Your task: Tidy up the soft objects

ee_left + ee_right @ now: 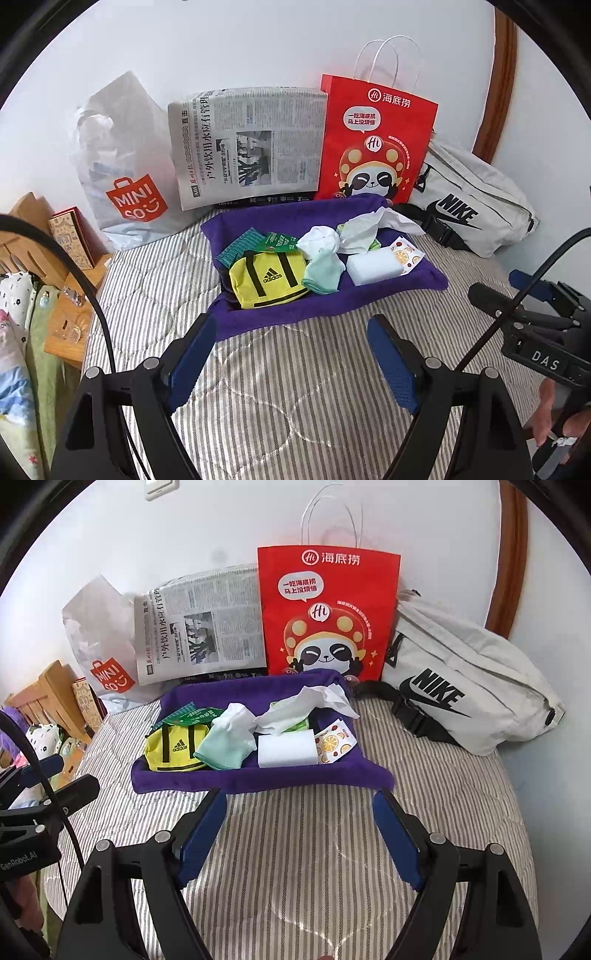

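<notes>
Your landmark is the purple fabric tray (369,299) on the striped bedcover (295,387). Behind it to the right lies a grey waist bag (472,686) printed "NIKE" in black. Directly behind it a red paper bag (328,613) carries a white "Hi" logo, Chinese characters and a panda figure. A folded Chinese-language newspaper (247,147) stands behind the tray's left half, and further left a white plastic bag (122,166) reads "MINISO".

Inside the tray, from largest down: a yellow pouch (267,278) marked "adidas" at the front left; crumpled white tissue (306,705) at the back right; a plain white sponge block (286,751) at the front right; a mint sock (221,751) and a white sock (319,240) at the middle; a citrus-printed sachet (332,744) beside the sponge.

Your left gripper (291,325) hangs spread and empty just before the tray's front edge. Your right gripper (299,797) does likewise.
</notes>
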`<state>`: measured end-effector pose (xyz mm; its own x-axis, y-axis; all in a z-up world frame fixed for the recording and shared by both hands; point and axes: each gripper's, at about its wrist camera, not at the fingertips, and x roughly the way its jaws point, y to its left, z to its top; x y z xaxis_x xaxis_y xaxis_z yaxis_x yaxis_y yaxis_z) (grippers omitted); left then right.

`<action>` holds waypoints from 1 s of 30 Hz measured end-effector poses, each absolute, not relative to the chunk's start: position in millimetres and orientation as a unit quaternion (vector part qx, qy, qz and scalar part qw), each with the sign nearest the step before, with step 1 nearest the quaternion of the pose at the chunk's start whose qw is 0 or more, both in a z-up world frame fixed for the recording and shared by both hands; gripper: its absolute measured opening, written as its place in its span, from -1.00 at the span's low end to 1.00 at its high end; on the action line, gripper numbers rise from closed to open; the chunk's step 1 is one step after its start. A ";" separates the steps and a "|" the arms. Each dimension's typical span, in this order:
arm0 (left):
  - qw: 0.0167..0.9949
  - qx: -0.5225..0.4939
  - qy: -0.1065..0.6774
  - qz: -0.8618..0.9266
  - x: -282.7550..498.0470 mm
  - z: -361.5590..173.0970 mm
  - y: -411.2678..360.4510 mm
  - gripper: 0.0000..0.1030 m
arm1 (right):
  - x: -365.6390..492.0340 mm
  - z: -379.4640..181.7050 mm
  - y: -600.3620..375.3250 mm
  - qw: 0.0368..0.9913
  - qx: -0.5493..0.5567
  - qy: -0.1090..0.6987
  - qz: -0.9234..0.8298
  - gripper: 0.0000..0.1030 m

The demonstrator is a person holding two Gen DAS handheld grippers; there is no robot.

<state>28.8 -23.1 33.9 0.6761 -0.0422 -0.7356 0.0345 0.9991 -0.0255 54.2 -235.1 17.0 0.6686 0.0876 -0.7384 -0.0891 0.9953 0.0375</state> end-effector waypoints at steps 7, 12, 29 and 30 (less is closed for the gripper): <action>0.918 -0.029 0.396 -0.020 20.4 34.2 -20.0 0.62 | 43.9 27.0 -233.9 0.915 -0.008 0.400 0.055 0.57; 0.919 -0.023 0.392 -0.019 17.8 36.9 -22.7 0.62 | 38.9 26.6 -233.9 0.915 -0.013 0.400 0.058 0.57; 0.919 -0.021 0.394 -0.025 11.9 35.7 -29.2 0.62 | 36.1 24.5 -235.4 0.913 -0.008 0.403 0.055 0.57; 0.918 -0.018 0.396 -0.028 12.0 35.3 -29.7 0.62 | 36.3 24.2 -235.8 0.913 -0.007 0.404 0.054 0.57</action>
